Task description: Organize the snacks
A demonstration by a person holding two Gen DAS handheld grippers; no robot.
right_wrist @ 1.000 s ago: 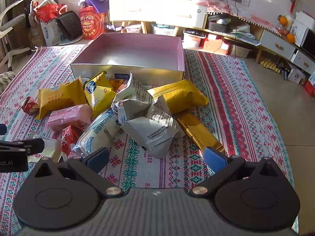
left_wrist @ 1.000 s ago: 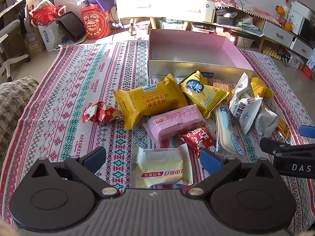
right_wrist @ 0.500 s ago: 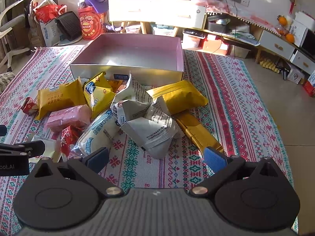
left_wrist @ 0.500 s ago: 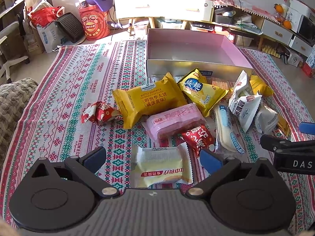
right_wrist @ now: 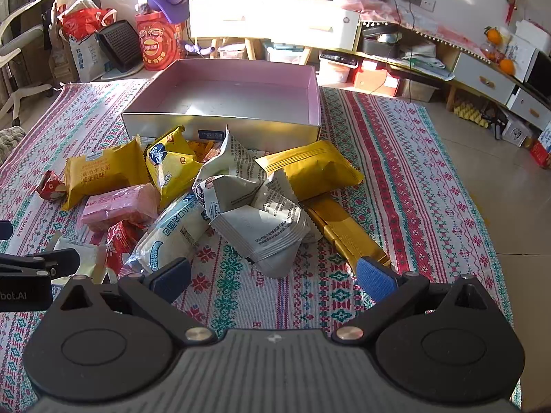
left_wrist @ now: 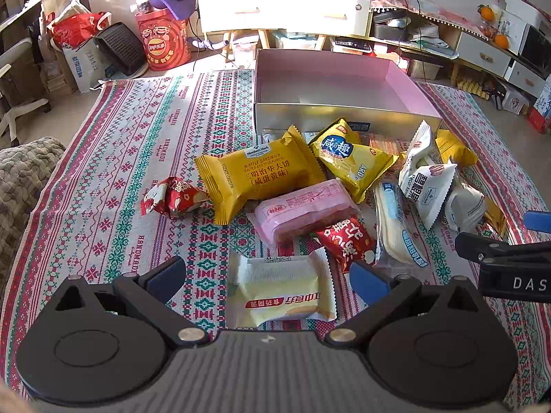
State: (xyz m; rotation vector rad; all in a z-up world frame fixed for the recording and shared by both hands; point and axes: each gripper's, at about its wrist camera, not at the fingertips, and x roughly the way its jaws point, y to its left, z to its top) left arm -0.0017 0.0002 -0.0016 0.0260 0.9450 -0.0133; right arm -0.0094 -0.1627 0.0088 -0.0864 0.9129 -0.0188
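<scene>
Pink-lined box (left_wrist: pixel 339 84) sits empty on the patterned cloth (left_wrist: pixel 103 172), snacks heaped just in front of it. The left hand-held gripper (left_wrist: pixel 268 277) hovers low, level, jaws spread around a pale packet (left_wrist: pixel 282 290). The right hand-held gripper (right_wrist: pixel 273 275), also spread, holds nothing near a grey pouch (right_wrist: pixel 265 234).

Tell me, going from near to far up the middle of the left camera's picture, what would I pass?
Left claw, open → pale yellow snack packet → pink snack packet → big yellow waffle sandwich packet → empty pink-lined box → white drawer cabinet.
</scene>
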